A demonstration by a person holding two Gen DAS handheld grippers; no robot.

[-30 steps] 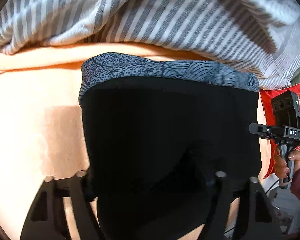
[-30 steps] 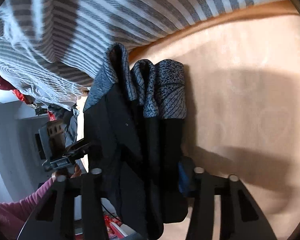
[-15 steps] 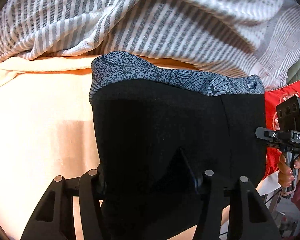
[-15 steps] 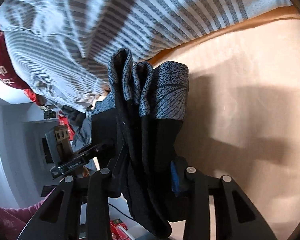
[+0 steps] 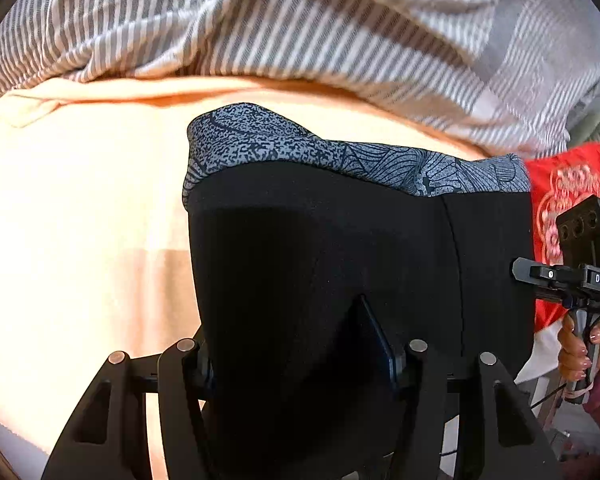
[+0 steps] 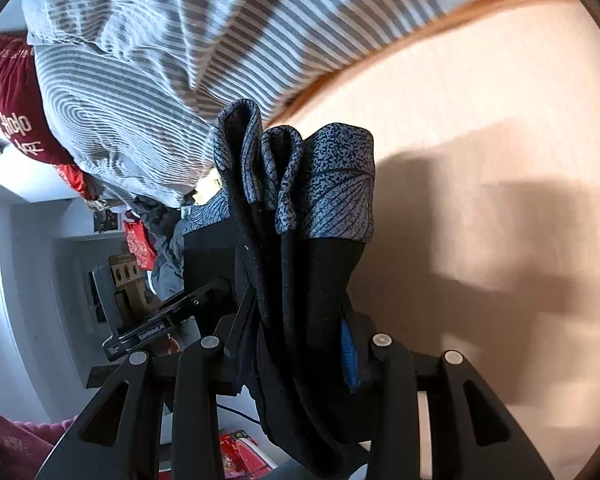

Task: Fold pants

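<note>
The pants [image 5: 340, 248] are black with a grey patterned waistband [image 5: 340, 156]. They hang folded and lifted above a peach bed sheet [image 5: 80, 220]. My left gripper [image 5: 300, 356] is shut on the black fabric near one end. My right gripper [image 6: 296, 336] is shut on the bunched layers of the pants [image 6: 300, 220] at the other end, with the waistband [image 6: 332, 184] folded in several layers. The right gripper also shows at the right edge of the left wrist view [image 5: 572, 280], and the left gripper shows at the left of the right wrist view [image 6: 156, 320].
A grey and white striped blanket [image 5: 300, 32] lies bunched along the far side of the bed. A red patterned cushion [image 5: 568, 184] sits at the right. In the right wrist view a dark red cloth [image 6: 8, 92] and room clutter lie beyond the bed edge.
Both grippers have kept their hold and drawn the pants back from the striped blanket; a wider strip of peach sheet now shows between the waistband and the blanket.
</note>
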